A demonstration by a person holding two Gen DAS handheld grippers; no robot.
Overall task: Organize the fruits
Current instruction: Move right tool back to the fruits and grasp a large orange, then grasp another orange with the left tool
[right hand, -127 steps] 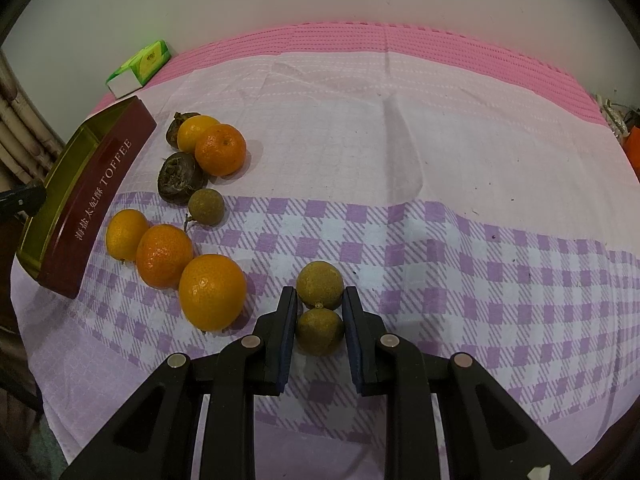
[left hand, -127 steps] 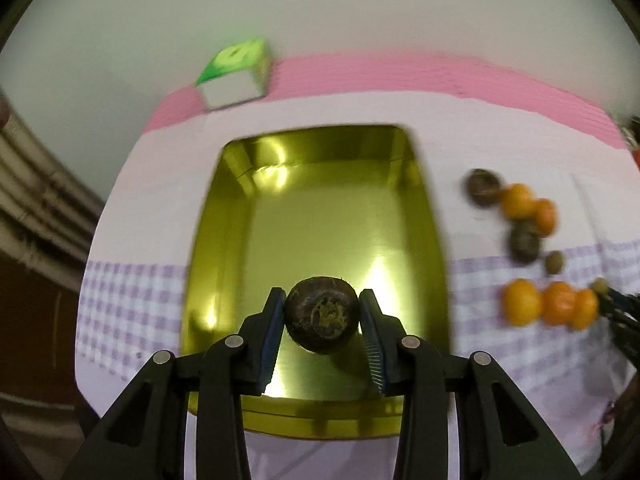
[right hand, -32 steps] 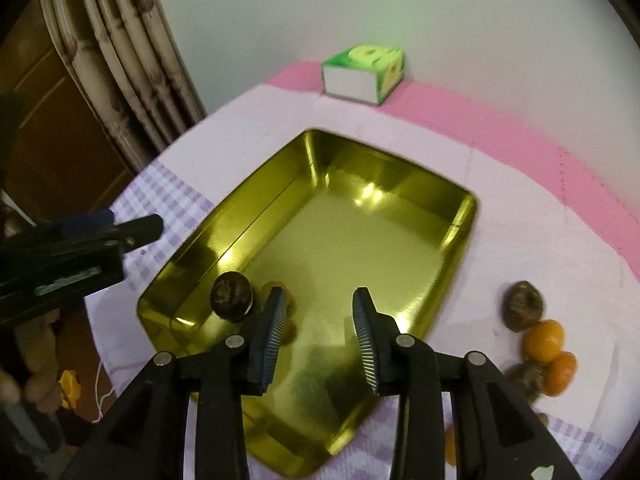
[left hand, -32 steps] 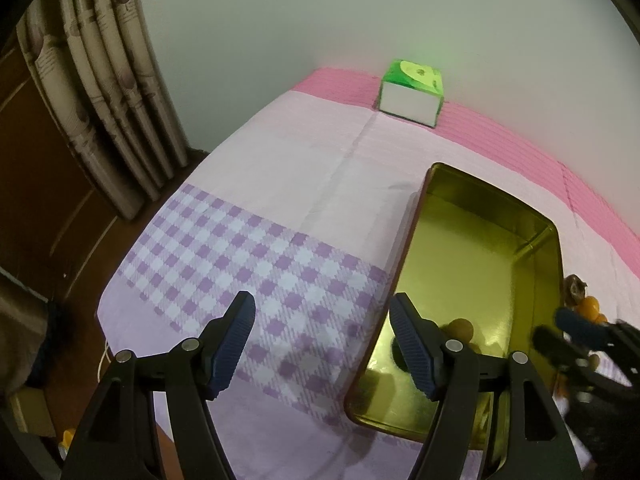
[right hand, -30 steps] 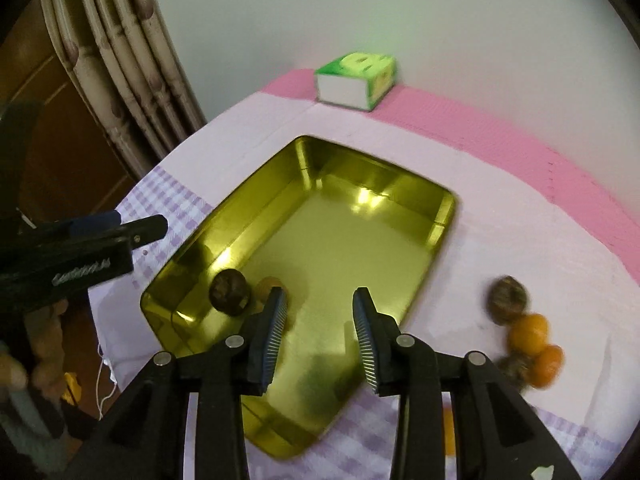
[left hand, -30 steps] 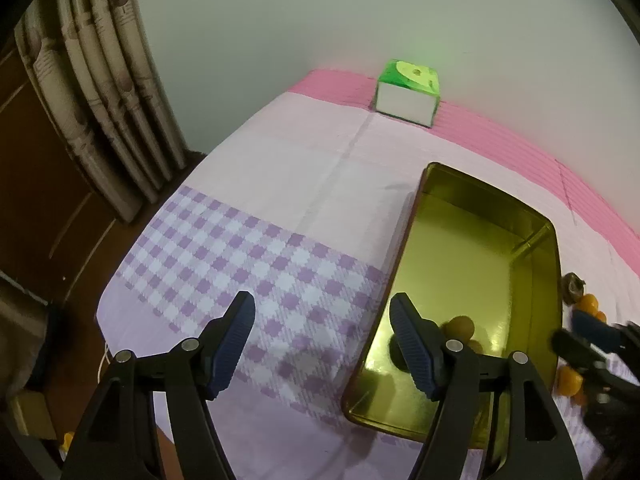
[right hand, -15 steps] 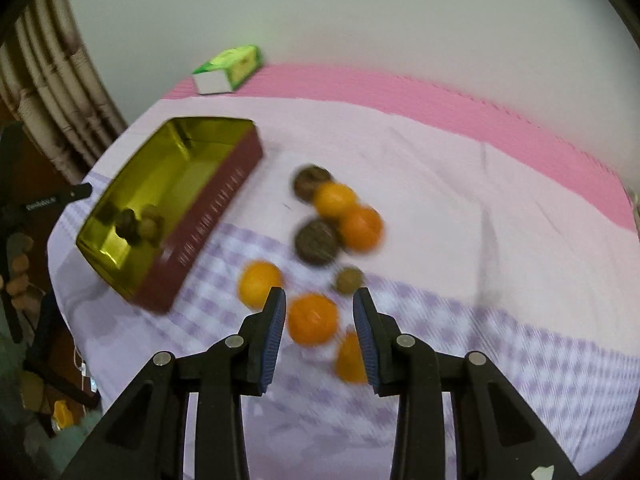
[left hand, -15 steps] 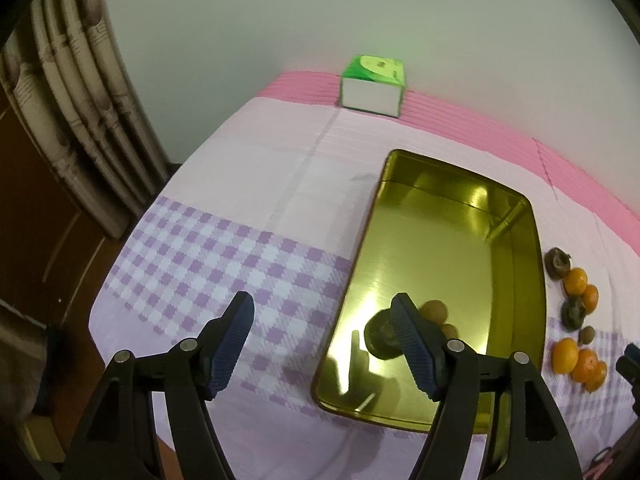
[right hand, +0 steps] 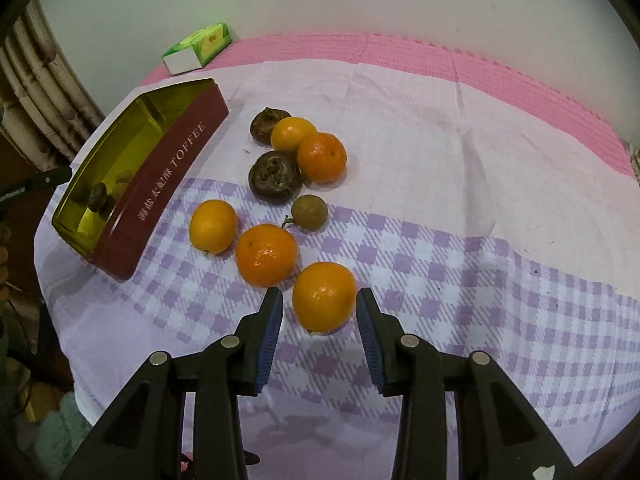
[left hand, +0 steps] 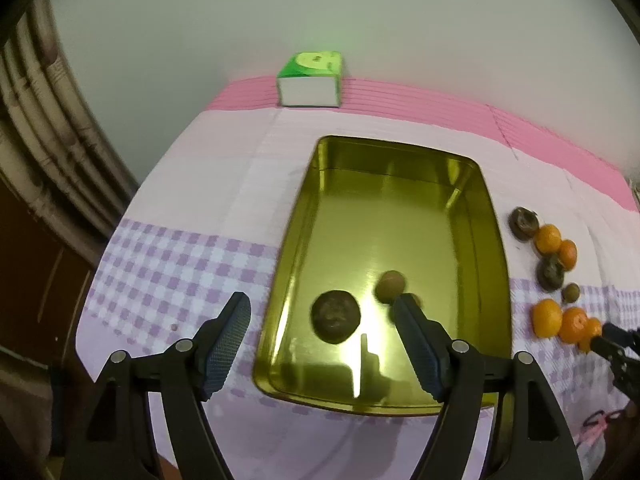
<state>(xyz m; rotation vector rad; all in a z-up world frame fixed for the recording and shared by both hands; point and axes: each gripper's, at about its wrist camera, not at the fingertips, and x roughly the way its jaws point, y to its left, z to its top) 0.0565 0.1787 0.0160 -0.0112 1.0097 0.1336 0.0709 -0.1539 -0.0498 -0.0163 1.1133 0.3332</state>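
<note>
the left gripper (left hand: 322, 328) hangs over the near end of the gold tin (left hand: 494, 240), its jaws opening with nothing held; its right finger (left hand: 416, 344) covers part of a small round fruit behind the brown-green one (left hand: 390, 286), so that hidden fruit's kind cannot be told. a dark wrinkled fruit (left hand: 336, 315) lies on the tin's shiny floor, slightly blurred, and glare washes out the metal near it. at the right edge of the left wrist view only the black tip of the right gripper (left hand: 612, 338) shows, cutting off one orange. in the right wrist view the right gripper (right hand: 319, 312) has its ribbed blue pads either side of a smooth, glossy orange (right hand: 323, 296), jaws opening, with a gap on both sides, so it is not squeezed. two more oranges (right hand: 266, 255) (right hand: 213, 225) lie just beyond on the checked purple and white cloth (right hand: 460, 280), and a small dull brown-green fruit with a stem (right hand: 309, 212) sits between them and a farther cluster: a shrivelled dark fruit (right hand: 274, 176), two oranges (right hand: 322, 157) (right hand: 292, 134) touching, and another dark fruit (right hand: 262, 120) half hidden behind them. the tin's maroon outer wall (right hand: 168, 184) reads toffee; its inside is mostly screened by that wall. a green and white box (right hand: 196, 49) stands at the pink far strip.
</note>
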